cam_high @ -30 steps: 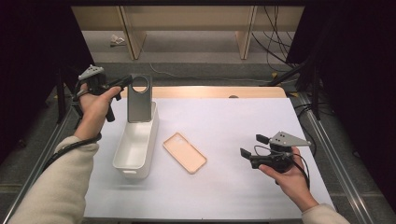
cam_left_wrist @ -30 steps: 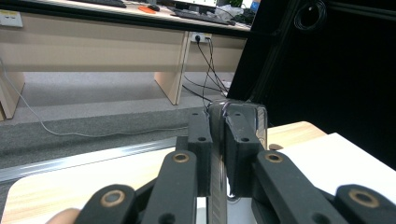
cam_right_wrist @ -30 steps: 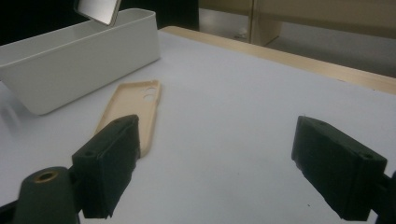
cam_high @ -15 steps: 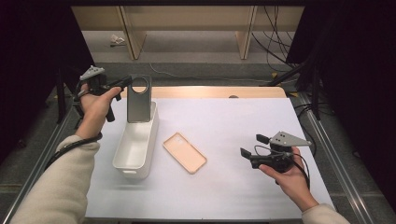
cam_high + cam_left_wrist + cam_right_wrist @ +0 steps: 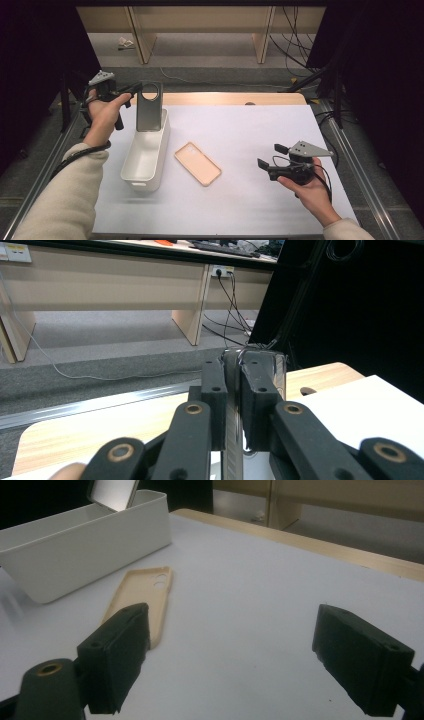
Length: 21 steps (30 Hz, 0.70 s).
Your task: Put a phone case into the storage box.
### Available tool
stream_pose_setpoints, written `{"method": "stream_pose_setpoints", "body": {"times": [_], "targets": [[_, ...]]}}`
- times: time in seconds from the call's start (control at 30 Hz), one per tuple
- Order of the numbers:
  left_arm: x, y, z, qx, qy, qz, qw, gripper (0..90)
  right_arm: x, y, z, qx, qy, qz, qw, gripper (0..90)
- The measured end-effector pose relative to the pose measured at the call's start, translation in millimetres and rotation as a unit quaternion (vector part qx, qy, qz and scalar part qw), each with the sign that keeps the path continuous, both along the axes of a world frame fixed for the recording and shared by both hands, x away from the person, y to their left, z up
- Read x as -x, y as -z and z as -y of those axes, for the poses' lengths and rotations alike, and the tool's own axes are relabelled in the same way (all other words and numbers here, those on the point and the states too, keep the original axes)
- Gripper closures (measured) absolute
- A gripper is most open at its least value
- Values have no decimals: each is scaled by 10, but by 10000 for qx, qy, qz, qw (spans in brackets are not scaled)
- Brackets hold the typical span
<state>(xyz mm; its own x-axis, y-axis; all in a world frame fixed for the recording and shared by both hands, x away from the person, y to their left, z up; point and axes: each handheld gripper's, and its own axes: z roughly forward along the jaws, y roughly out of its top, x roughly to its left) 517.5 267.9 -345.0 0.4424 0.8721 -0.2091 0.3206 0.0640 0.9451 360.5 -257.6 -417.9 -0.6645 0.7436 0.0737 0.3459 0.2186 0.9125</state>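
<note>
A grey phone case [image 5: 149, 107] with a round camera hole stands upright over the far end of the white bin [image 5: 142, 186]. My left gripper [image 5: 136, 89] is shut on its top left edge. In the left gripper view the grey case [image 5: 231, 440] is edge-on, pinched between the pads of the left gripper [image 5: 234, 362]. A beige phone case [image 5: 197, 163] lies flat on the white mat just right of the bin. My right gripper [image 5: 269, 155] hovers at the right, open and holding nothing. The right gripper [image 5: 240, 650] faces the beige case [image 5: 142, 592], the bin [image 5: 85, 540] and the grey case [image 5: 112, 492].
A white mat [image 5: 260, 125] covers the wooden table [image 5: 225, 98], with bare room between the beige case and my right hand. Metal rails [image 5: 350, 160] run along both sides. Beyond the far edge are a grey floor, wooden furniture legs [image 5: 262, 45] and cables [image 5: 295, 45].
</note>
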Motion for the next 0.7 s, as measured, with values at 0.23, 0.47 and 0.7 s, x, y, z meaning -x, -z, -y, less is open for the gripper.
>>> {"method": "stream_pose_setpoints", "body": {"times": [0.23, 0.47, 0.7], "targets": [[-25, 23, -2, 32, -34, -26, 10000, 816, 1, -1, 0, 0, -5, 4, 10000, 163], [-52, 74, 1, 29, -44, -70, 10000, 816, 0, 0, 2, -1, 4, -3, 10000, 163], [-81, 113, 5, 1, -58, -104, 9999, 816, -3, 3, 4, -11, 5, 1, 10000, 163]]}}
